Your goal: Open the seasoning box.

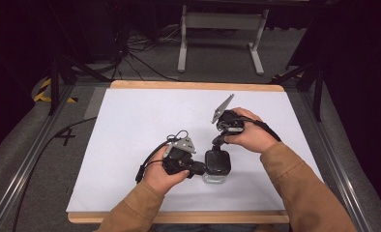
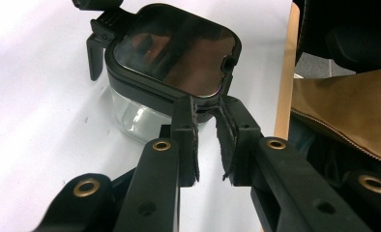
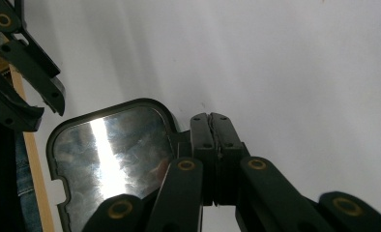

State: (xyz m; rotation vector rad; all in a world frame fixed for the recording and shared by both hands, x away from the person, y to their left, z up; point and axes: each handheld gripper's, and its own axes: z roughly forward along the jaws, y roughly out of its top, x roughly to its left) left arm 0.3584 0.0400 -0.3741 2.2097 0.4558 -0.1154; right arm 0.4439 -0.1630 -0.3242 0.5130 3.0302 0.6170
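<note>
Together, two claws worked on one lidded container near the front of the bench.

Firstly, the left claw (image 2: 208,140) had its jaws a little apart and pressed on a small tab at the rim of the dark lid (image 2: 179,50), so it was clamped there. The right claw (image 3: 211,145) had its jaws fully together, beside the opposite edge of the lid; whether a clip was pinched between them I cannot tell. The clear container (image 1: 216,166) stood upright on the white bench (image 1: 130,116), between both hands, near the person's side. Brown sleeves (image 1: 300,188) came in from below.
</note>
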